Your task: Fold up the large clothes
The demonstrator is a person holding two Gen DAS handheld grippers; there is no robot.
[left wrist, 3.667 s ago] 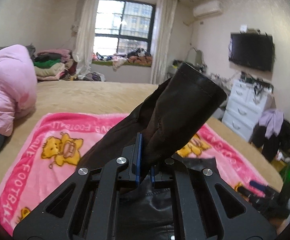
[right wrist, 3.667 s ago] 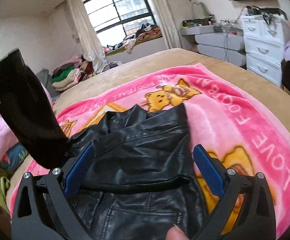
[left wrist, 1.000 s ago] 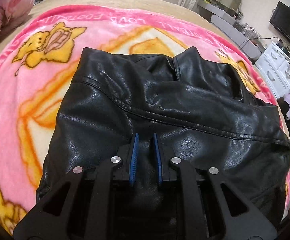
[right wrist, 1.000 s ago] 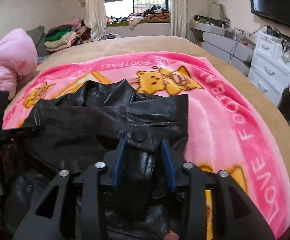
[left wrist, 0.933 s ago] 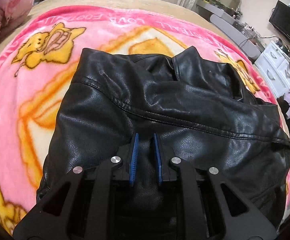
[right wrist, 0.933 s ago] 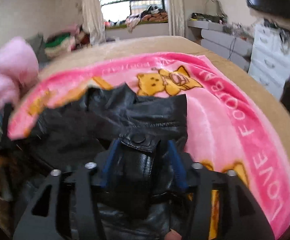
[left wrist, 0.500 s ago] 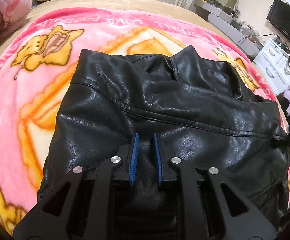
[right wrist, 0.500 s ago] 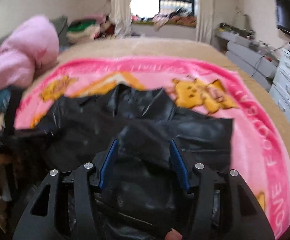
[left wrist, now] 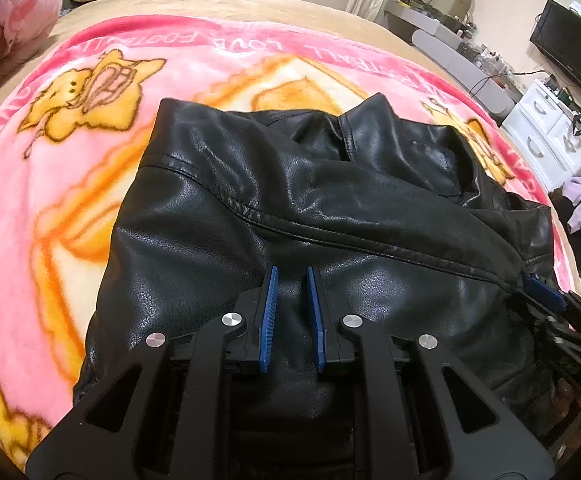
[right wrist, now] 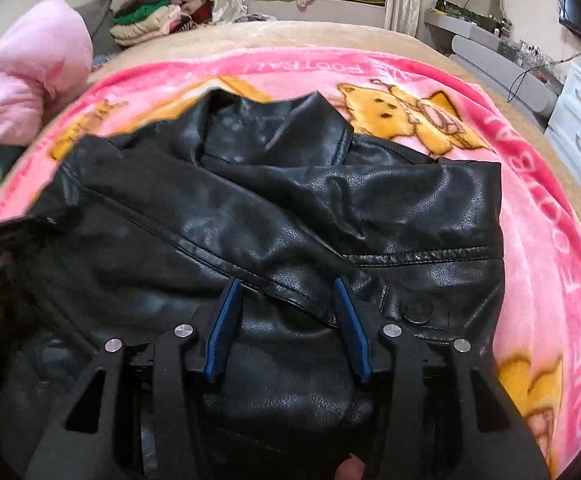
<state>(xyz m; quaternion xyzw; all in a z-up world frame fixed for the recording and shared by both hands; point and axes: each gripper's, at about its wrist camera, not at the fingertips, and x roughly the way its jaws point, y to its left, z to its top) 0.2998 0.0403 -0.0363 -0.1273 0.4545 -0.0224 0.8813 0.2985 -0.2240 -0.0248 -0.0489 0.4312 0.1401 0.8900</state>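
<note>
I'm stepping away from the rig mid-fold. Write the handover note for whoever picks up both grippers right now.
Left gripper: jaws nearly together over the near part of the black leather jacket; whether any leather is pinched between them cannot be told.
Right gripper: open, jaws straddling a sleeve edge, gripping nothing.
Jacket: lies on the pink cartoon blanket on the bed, collar at the far end.
Done: both sleeves are folded across the body.
Left: probably fold the body in half, bringing the near hem toward the collar, then flatten it.
</note>
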